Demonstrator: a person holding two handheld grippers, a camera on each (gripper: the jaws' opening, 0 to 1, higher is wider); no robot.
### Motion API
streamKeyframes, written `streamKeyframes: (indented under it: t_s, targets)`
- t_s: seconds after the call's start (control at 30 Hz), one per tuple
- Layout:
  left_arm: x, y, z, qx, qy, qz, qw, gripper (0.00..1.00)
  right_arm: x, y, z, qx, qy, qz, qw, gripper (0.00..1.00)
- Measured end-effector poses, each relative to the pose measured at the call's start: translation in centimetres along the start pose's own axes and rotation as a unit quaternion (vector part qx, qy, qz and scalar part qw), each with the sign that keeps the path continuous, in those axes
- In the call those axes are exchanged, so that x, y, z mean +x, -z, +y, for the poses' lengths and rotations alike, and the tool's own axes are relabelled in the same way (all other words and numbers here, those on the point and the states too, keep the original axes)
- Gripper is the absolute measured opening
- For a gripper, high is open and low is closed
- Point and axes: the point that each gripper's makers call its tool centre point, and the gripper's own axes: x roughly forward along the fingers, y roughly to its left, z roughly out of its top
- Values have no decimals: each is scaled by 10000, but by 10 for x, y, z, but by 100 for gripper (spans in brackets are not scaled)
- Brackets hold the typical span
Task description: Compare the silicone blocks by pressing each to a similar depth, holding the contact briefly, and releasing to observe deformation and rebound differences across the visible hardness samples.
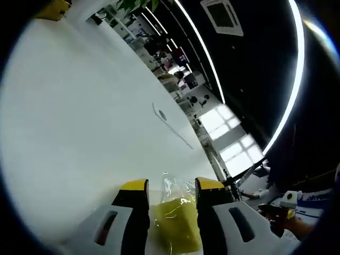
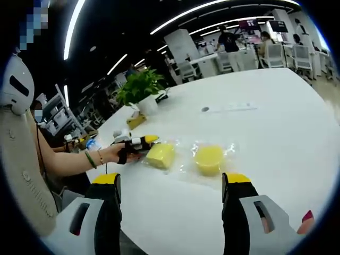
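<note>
Fingers (image 1: 137, 187) hide wrapped yellow block (image 1: 172, 223) sides.

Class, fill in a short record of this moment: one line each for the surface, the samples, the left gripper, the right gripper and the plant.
surface: white table
samples: two yellow bagged blocks, square block and round block, side by side
left gripper: jaws astride the square block
right gripper: open, short of the blocks, holding nothing
plant: potted plant at the far table edge

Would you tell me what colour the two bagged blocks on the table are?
Yellow blocks, best in the right gripper view.
</note>
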Motion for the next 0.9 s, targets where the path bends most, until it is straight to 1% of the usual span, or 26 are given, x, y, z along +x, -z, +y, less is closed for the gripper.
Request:
streamKeyframes:
  t_s: [0.07, 0.17, 0.33, 0.4, 0.43, 0.47, 0.67, 0.73, 0.83, 0.9]
  targets:
    - [0, -1, 1, -146, 7, -29, 9999, 23, 1, 1, 0, 7, -3, 16, 10000, 72]
    - [0, -2, 0, -225, 44, -65, 9997, 17, 2, 2, 0, 6, -12, 38, 10000, 72]
    - [0, 1, 1, -264, 61, -14, 9996, 15, 3, 2, 0, 9, -16, 49, 10000, 72]
    - [-1, 3, 1, -254, 47, 0, 9997, 9, 3, 2, -1, 7, -10, 53, 10000, 72]
    - [-1, 3, 5, -194, -11, -1, 9998, 8, 4, 2, -1, 9, -9, 53, 10000, 72]
    - [-2, 2, 3, -281, 41, -45, 9996, 6, 4, 2, -1, 7, -12, 52, 10000, 72]
    - [-2, 2, 1, -187, 116, -27, 9998, 0, 4, 3, -1, 0, -12, 79, 10000, 72]
    - [-2, 3, 0, -119, 124, -15, 9999, 0, 5, 3, -1, -13, -10, 90, 10000, 72]
    - [-3, 3, 0, -190, 138, -13, 9997, 0, 6, 4, 1, -20, -24, 94, 10000, 72]
    - [-4, 3, -1, -133, 132, -27, 9998, 0, 7, 4, 3, -35, -34, 108, 9999, 72]
